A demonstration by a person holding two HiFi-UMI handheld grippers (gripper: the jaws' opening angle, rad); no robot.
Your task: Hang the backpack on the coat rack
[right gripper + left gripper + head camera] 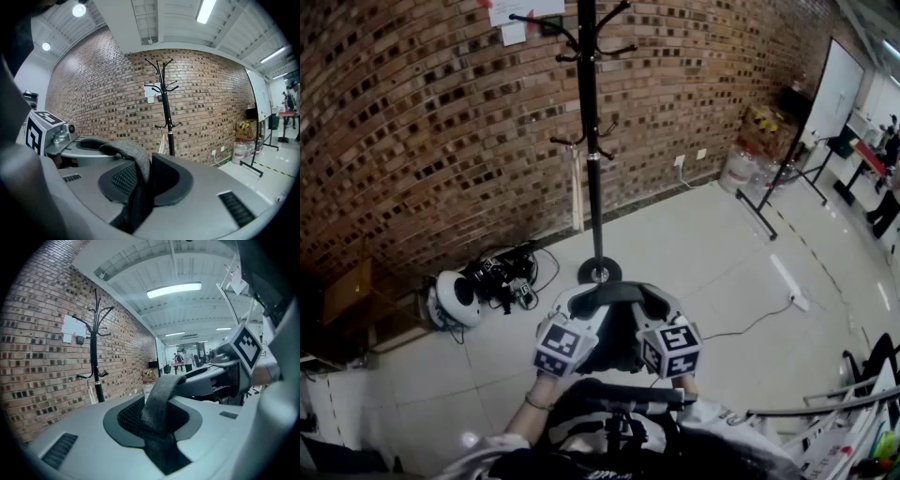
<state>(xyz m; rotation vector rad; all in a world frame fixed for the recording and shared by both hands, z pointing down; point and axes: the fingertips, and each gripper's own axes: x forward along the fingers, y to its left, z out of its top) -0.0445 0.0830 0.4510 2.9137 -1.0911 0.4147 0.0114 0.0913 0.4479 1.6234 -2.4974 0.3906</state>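
Observation:
A black coat rack (pixel 589 141) with curved hooks stands on a round base against the brick wall; it also shows in the left gripper view (pixel 95 357) and the right gripper view (pixel 165 108). The dark backpack (pixel 614 427) hangs low in front of me. Its grey top strap (pixel 615 294) arches between both grippers. My left gripper (pixel 581 307) is shut on one end of the strap (pixel 159 399). My right gripper (pixel 652 307) is shut on the other end (pixel 137 164). Both are held side by side, short of the rack's base.
A white helmet-like object (pixel 455 298) and tangled black cables (pixel 506 272) lie on the floor left of the rack. A whiteboard on a stand (pixel 832 94), water bottles (pixel 739 169) and a power strip (pixel 797 300) are to the right. People stand far off (pixel 186 359).

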